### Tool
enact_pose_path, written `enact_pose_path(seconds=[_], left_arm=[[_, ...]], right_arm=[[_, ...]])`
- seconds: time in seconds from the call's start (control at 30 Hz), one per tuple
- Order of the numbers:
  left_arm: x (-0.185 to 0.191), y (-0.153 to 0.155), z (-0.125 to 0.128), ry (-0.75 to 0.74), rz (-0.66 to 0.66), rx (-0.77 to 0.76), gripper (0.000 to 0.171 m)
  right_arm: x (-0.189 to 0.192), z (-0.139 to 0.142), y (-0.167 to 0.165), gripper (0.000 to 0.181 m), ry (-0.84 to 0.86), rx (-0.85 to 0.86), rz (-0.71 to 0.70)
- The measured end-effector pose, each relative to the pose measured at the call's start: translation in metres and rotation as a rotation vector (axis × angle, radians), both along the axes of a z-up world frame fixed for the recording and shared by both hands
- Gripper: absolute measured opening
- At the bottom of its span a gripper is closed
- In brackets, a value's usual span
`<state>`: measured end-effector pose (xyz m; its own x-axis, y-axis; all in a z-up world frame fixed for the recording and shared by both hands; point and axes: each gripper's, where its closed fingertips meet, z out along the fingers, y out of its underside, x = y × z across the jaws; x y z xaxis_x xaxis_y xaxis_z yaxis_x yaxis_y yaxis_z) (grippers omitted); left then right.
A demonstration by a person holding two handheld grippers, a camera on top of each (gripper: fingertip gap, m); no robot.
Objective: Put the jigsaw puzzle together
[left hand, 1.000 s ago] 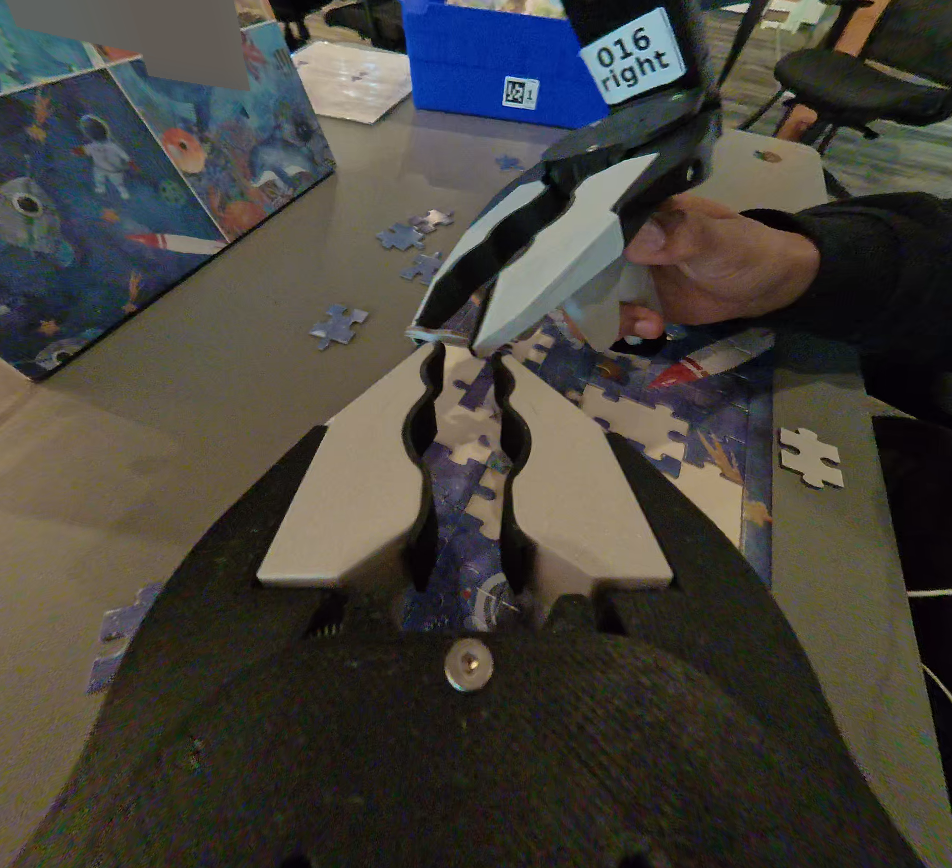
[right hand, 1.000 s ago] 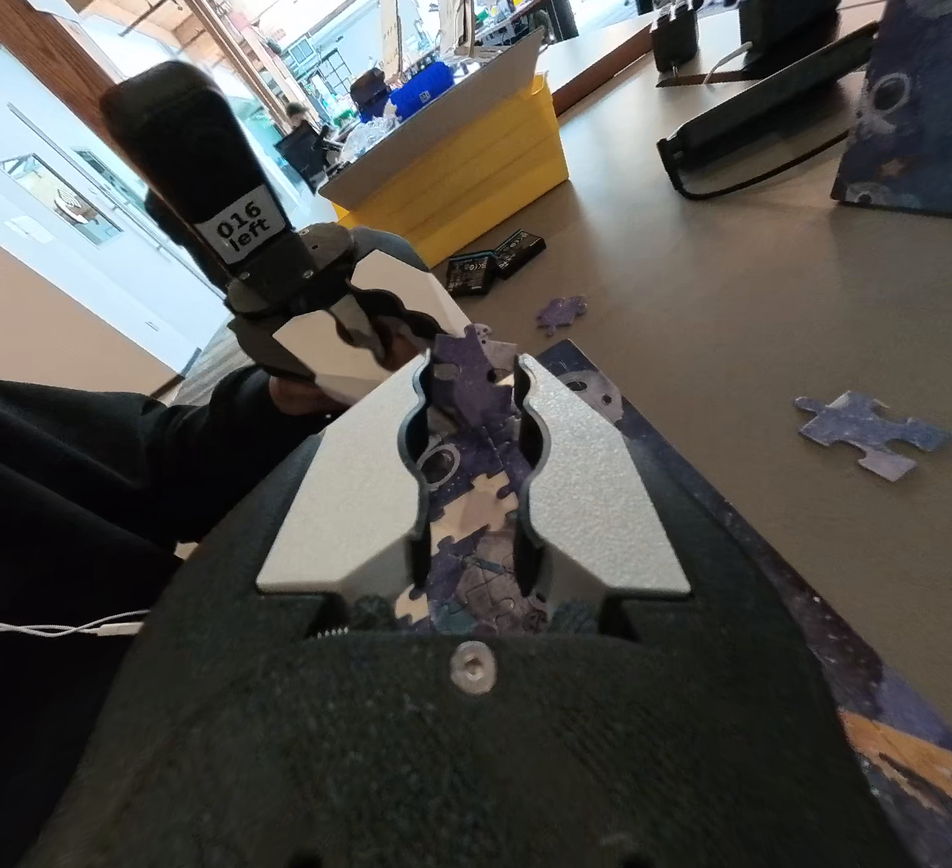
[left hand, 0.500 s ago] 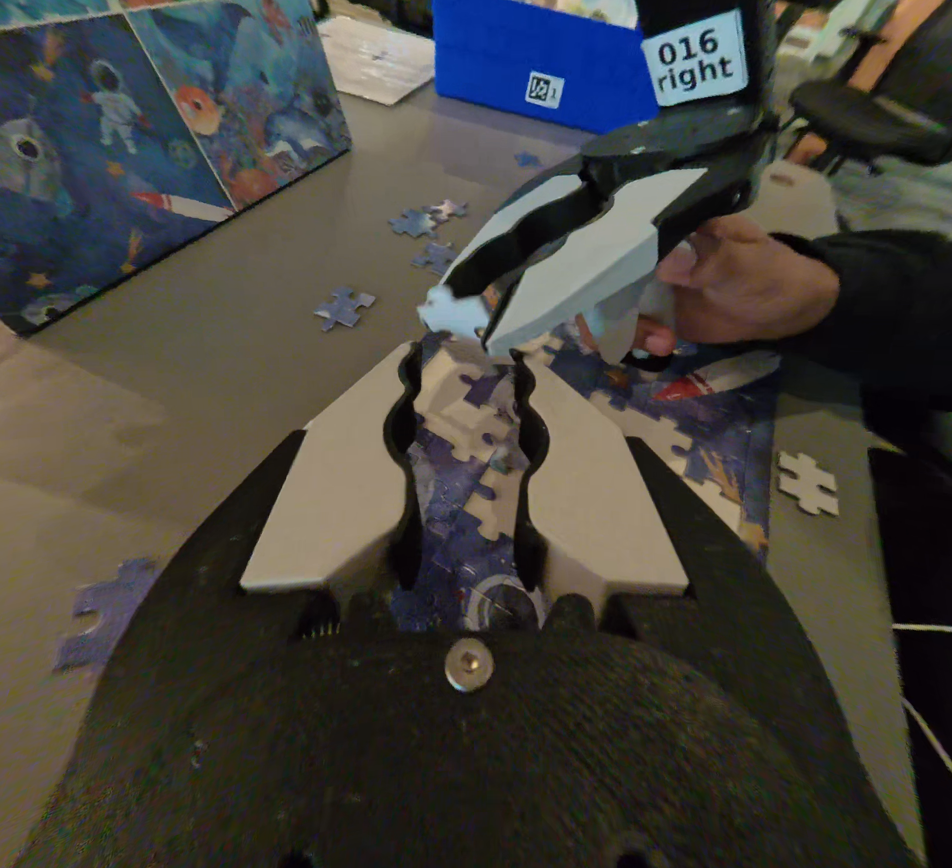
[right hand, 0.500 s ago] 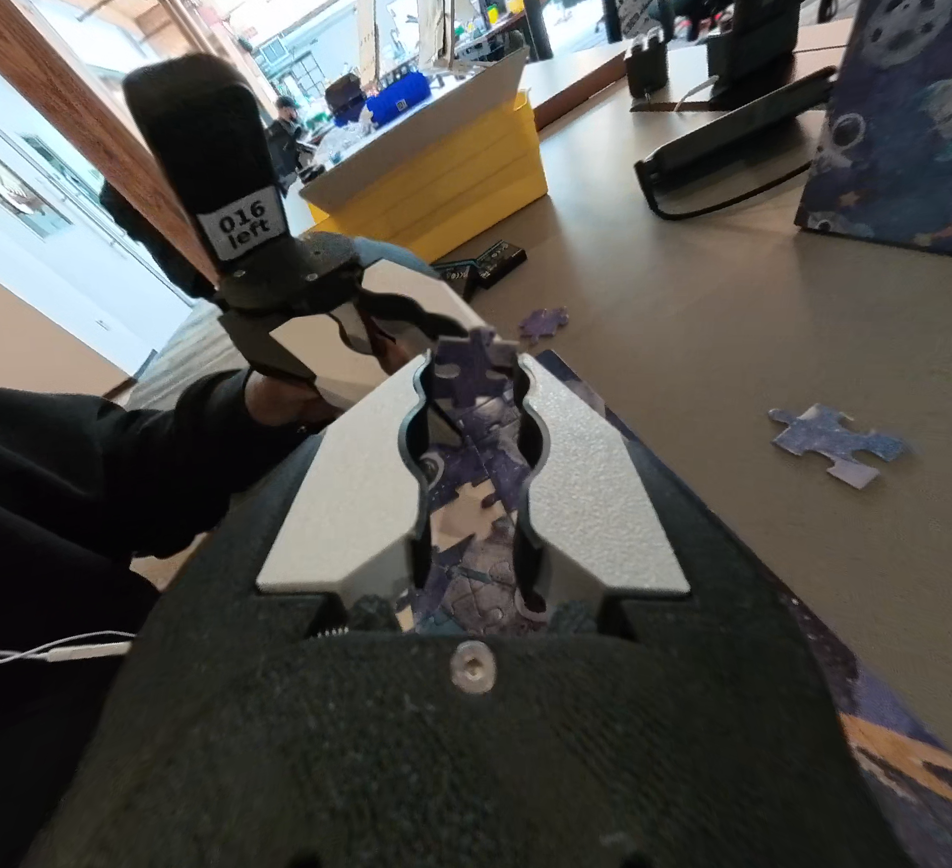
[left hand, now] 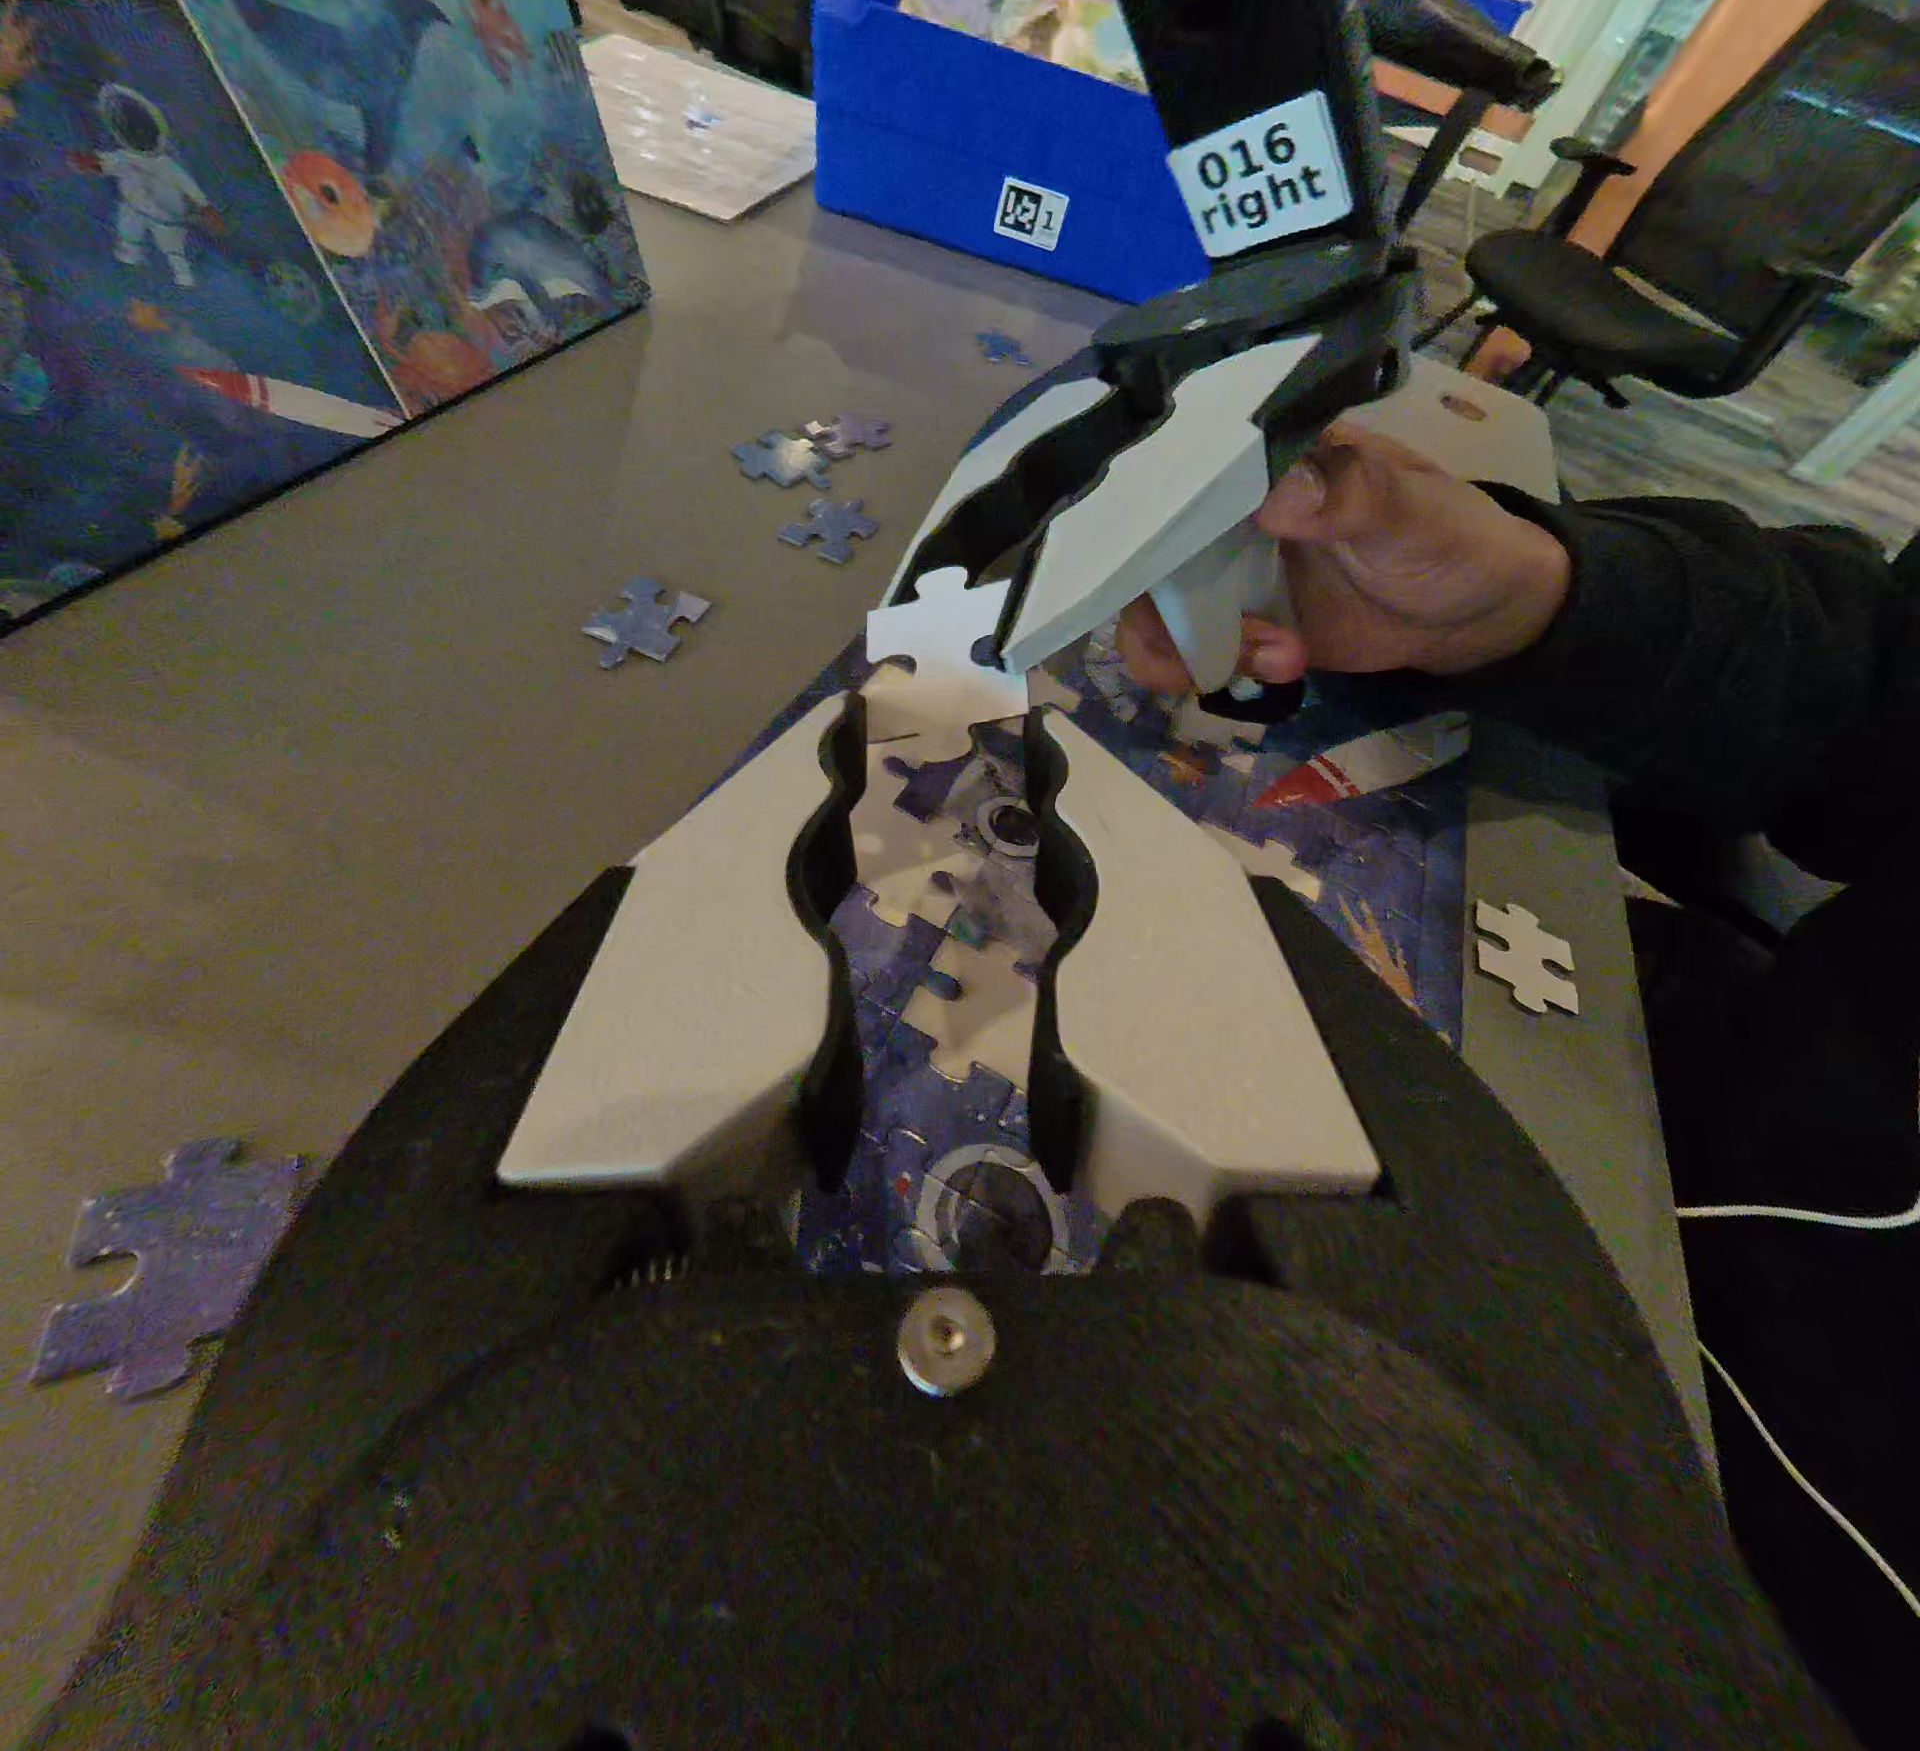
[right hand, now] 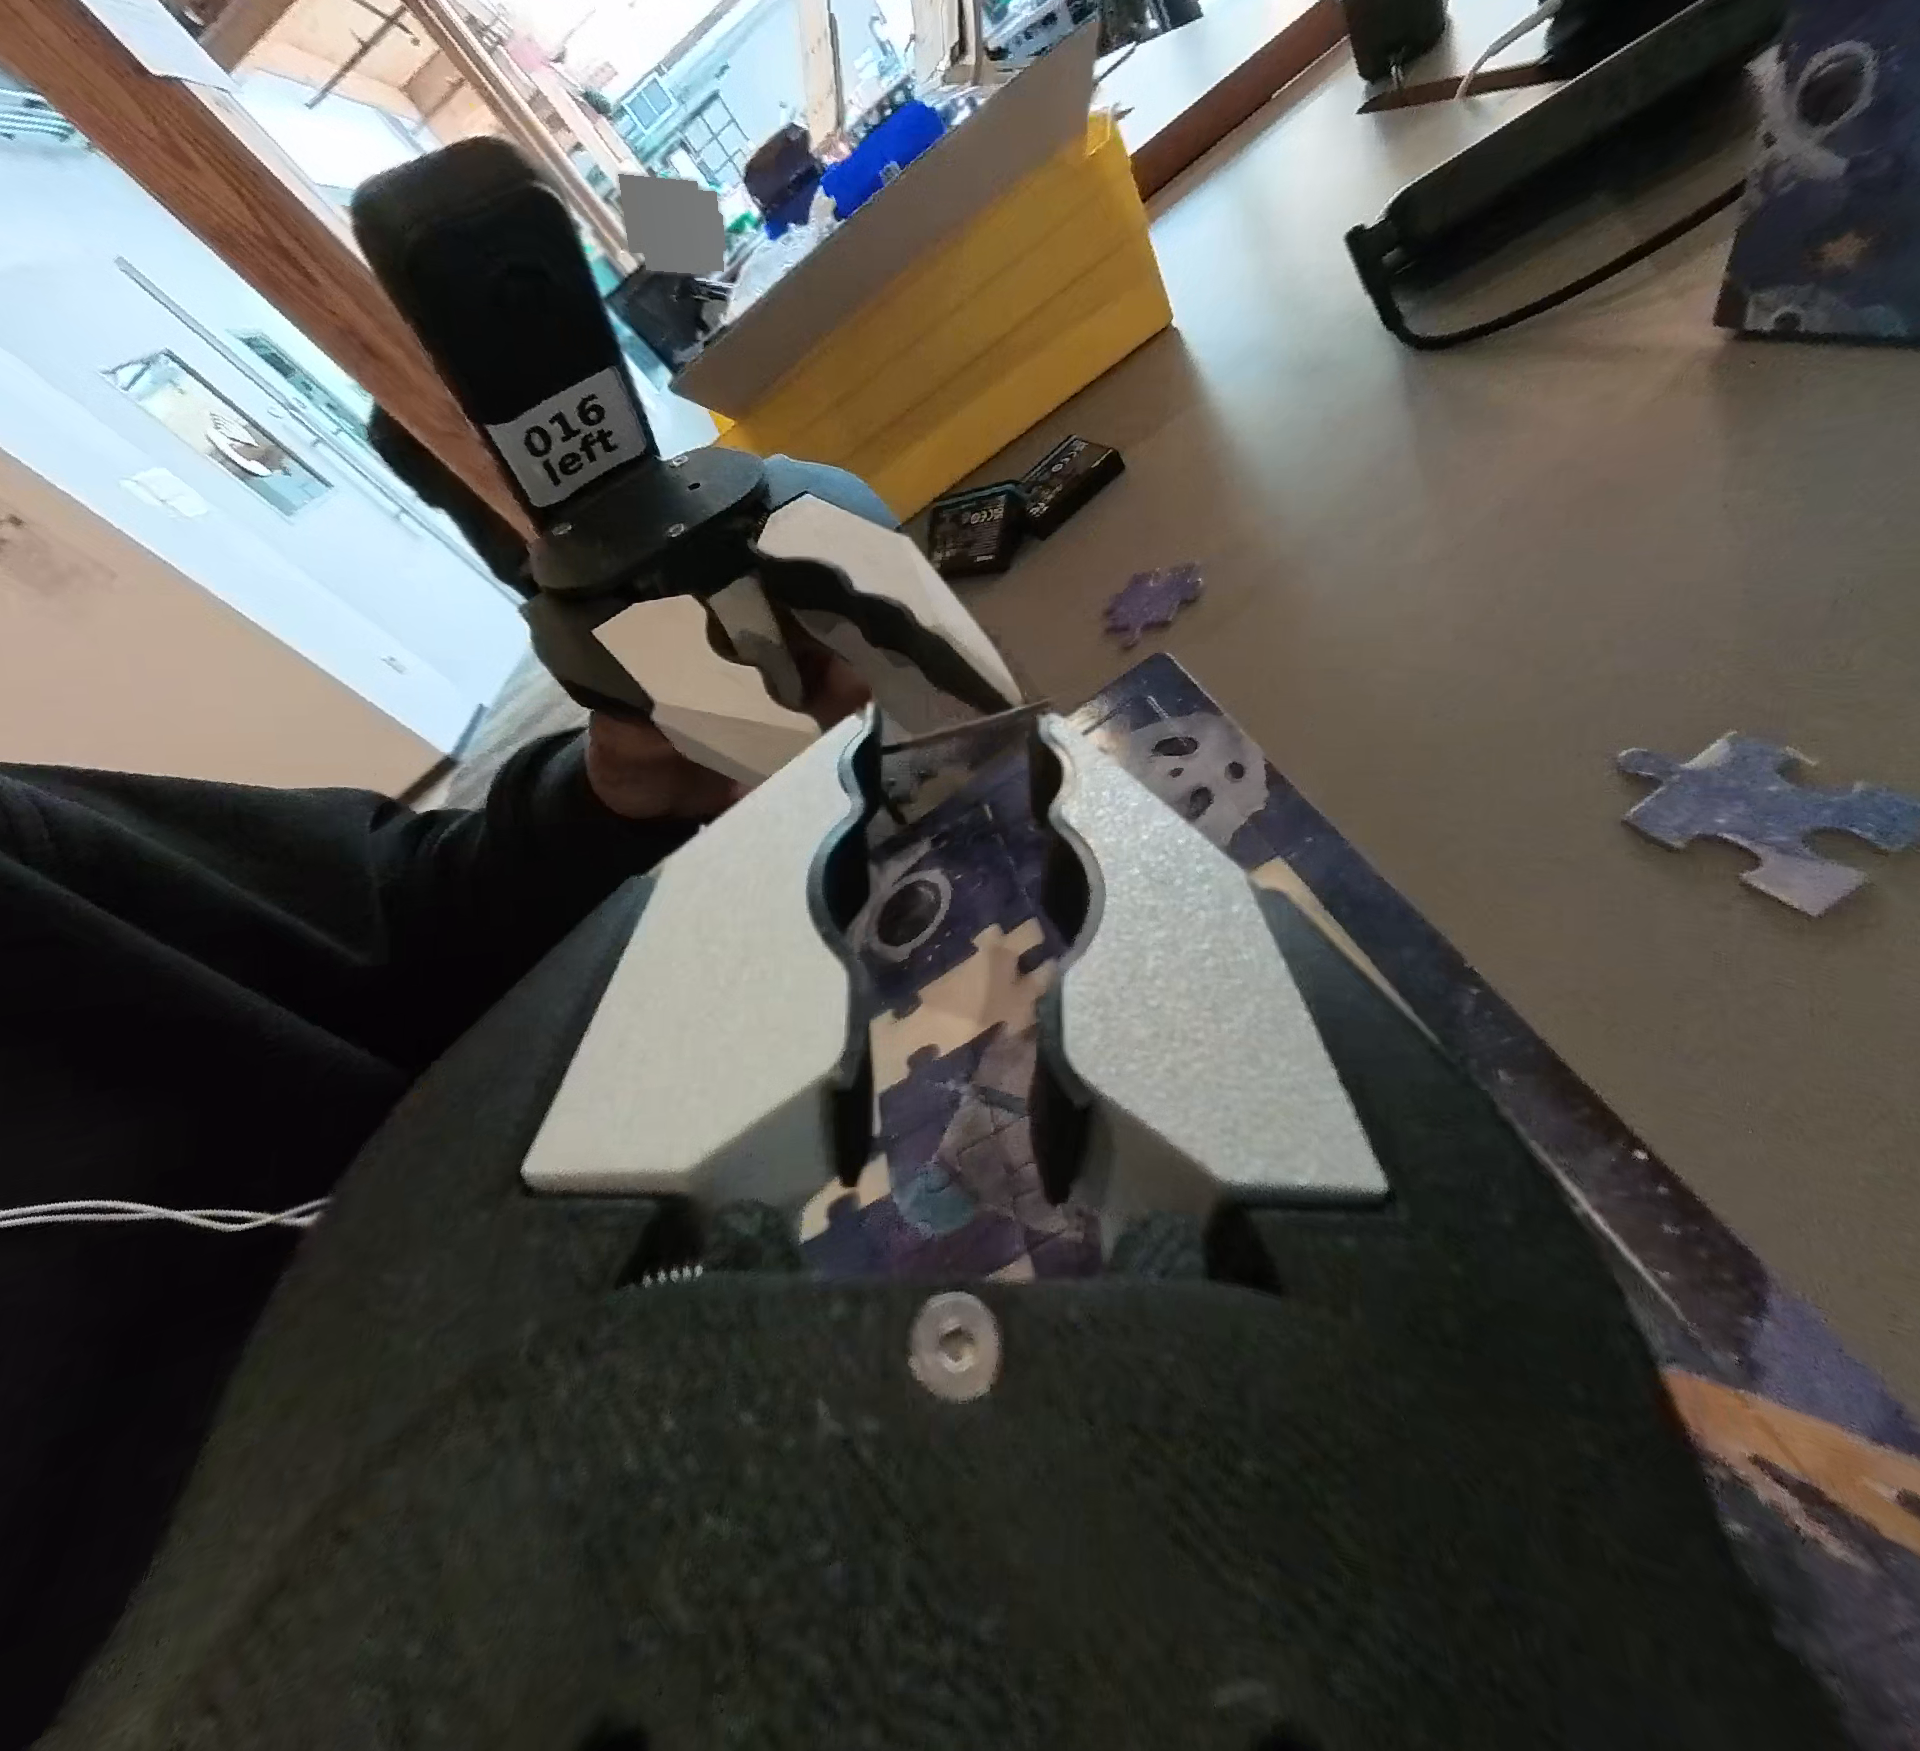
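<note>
Black textured hand-held gripper (left hand: 945, 725) bodies, grey wedge fingers (left hand: 717, 963) with wavy black pads, silver screw (left hand: 945, 1338), black sleeves (left hand: 1714, 631).

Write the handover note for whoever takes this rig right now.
Right claw: shut on a puzzle piece, held in the air above the puzzle, white back showing in the left wrist view.
Left claw: jaws parted, tips at the same piece; grip unclear.
Done: much of the puzzle is assembled, gaps showing.
Left: seat this piece, then the loose pieces on the table.
</note>
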<state>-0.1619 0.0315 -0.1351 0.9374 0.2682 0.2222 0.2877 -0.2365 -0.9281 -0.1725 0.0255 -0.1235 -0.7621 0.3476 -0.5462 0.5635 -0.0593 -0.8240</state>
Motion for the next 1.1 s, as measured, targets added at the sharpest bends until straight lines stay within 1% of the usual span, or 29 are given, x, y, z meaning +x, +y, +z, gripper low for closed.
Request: enact_pose_path(seconds=[0.13,0.2,0.3,0.4,0.47,0.53,0.6,0.63,0.67,0.7,0.8,0.93,1.03,1.1], left_arm=[[0.003,-0.001,0.001,0.001,-0.024,0.002,0.026],[0.005,-0.001,0.003,-0.007,-0.036,0.017,0.026],[0.006,-0.002,0.007,-0.045,-0.051,0.056,0.026],[0.009,-0.003,0.013,-0.124,-0.086,0.125,0.026],[0.017,-0.002,0.015,-0.255,-0.161,0.185,0.026],[0.029,0.001,0.016,-0.479,-0.27,0.255,0.026],[0.039,0.001,0.029,-0.715,-0.394,0.378,0.025],[0.04,-0.002,0.037,-0.796,-0.433,0.446,0.025],[0.039,-0.004,0.041,-0.838,-0.452,0.482,0.025],[0.039,-0.005,0.04,-0.846,-0.452,0.479,0.025],[0.039,-0.002,0.028,-0.809,-0.417,0.404,0.026],[0.044,-0.001,0.029,-0.874,-0.46,0.413,0.026],[0.047,0.001,0.026,-0.872,-0.467,0.389,0.026],[0.047,0.001,0.024,-0.872,-0.462,0.38,0.026]], right_arm=[[0.003,0.001,0.0,0.027,-0.046,-0.039,0.034],[0.003,0.004,0.003,0.032,-0.043,-0.055,0.035],[-0.003,0.015,0.014,0.041,0.02,-0.081,0.003],[-0.004,0.024,0.025,0.047,0.155,-0.041,-0.006],[0.001,0.028,0.027,0.048,0.257,-0.008,0.014],[0.012,0.034,0.023,0.047,0.329,-0.013,0.075],[0.023,0.032,0.018,0.046,0.358,0.002,0.145],[0.027,0.03,0.017,0.043,0.366,0.015,0.172],[0.03,0.029,0.016,0.041,0.371,0.023,0.193],[0.033,0.028,0.015,0.039,0.373,0.023,0.207],[0.035,0.029,0.015,0.035,0.356,-0.004,0.226],[0.038,0.03,0.013,0.033,0.327,-0.038,0.245],[0.039,0.026,0.009,0.032,0.314,-0.025,0.259],[0.041,0.025,0.007,0.024,0.315,-0.015,0.263]])
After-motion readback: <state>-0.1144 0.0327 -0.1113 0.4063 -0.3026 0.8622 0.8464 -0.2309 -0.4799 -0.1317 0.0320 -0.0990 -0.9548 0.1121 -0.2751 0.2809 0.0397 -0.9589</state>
